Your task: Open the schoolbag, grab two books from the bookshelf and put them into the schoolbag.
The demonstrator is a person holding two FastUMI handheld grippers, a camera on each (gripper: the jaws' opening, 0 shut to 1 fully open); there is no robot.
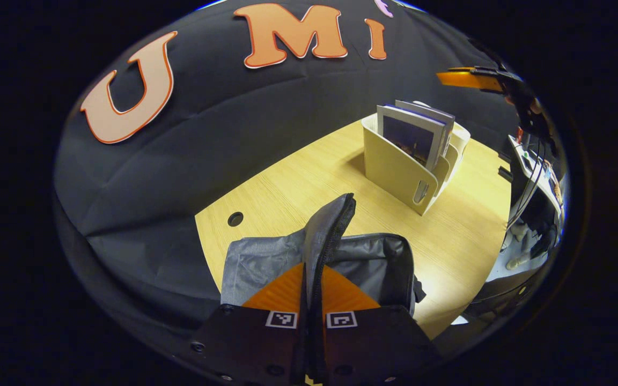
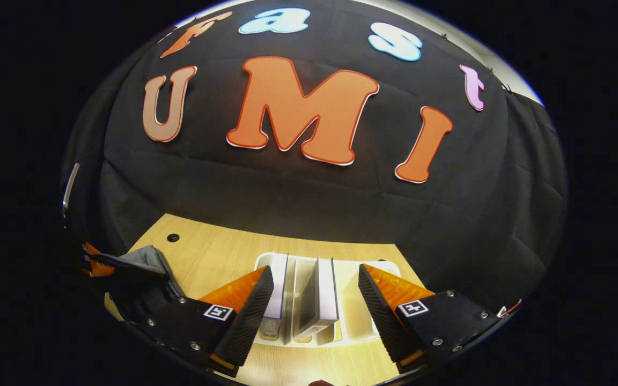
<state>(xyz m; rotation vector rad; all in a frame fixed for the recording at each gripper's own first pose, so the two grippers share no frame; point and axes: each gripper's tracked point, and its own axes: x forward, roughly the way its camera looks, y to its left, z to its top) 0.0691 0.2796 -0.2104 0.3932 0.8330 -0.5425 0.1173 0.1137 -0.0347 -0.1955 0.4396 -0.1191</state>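
Observation:
In the left gripper view, my left gripper is shut on the raised zipper edge of the grey schoolbag, holding it up so the dark inside shows. Beyond it, a cream bookshelf stands on the table and holds upright books. My right gripper hangs high at the right, above the shelf. In the right gripper view, my right gripper is open over the bookshelf. Two books stand between its fingers without touching them. The schoolbag and the left gripper lie at the far left.
The wooden table has a round cable hole near the black cloth wall. Past the table's right edge are cables and equipment. Bare tabletop lies between bag and shelf.

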